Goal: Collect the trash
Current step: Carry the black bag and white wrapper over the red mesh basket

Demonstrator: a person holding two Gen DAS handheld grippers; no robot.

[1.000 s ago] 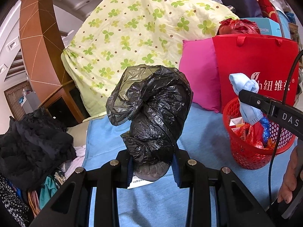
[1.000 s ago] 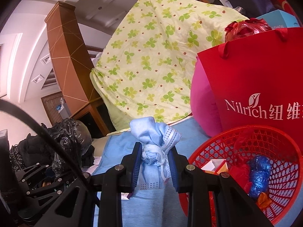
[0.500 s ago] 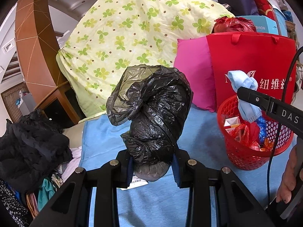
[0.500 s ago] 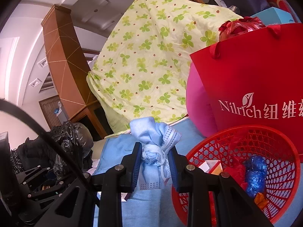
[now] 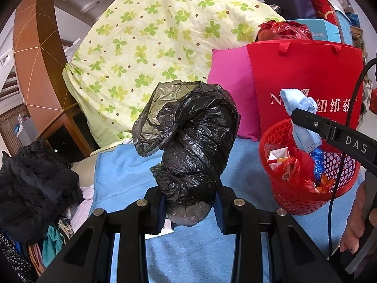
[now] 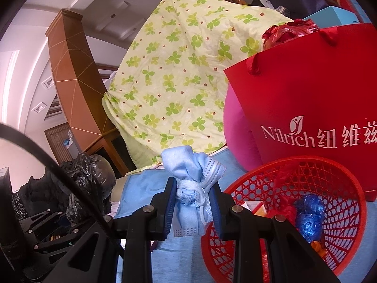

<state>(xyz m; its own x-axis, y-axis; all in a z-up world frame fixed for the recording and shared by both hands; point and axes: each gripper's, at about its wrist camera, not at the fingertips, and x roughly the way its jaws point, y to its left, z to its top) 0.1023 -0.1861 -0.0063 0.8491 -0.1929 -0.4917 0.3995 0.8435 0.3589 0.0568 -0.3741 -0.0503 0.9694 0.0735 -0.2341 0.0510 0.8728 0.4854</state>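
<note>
The left gripper [image 5: 189, 208] has its jaws clamped on a crumpled black plastic bag [image 5: 190, 141], which sticks up above the jaws. The right gripper [image 6: 192, 204] has its jaws squeezed tight on a balled-up light blue face mask [image 6: 192, 179] with its white strings wrapped around it.

In the left wrist view, the mask [image 5: 302, 120] hangs over the red basket [image 5: 304, 202], at about 3 o'clock from the black bag. The basket stands on a blue sheet [image 5: 132, 172]. In it lie red wrappers, a shiny blue wad [image 6: 307, 214] and a small white and orange box [image 5: 279, 154].

Just behind the basket, at 12 o'clock, stands a red paper bag [image 6: 306, 89] with white letters. A pink pillow [image 5: 232, 87] leans beside it, at 9 o'clock. Behind those is a big yellow quilt with green leaves [image 5: 153, 47]. A pile of black clothes [image 5: 33, 188] lies far off at 9 o'clock.
</note>
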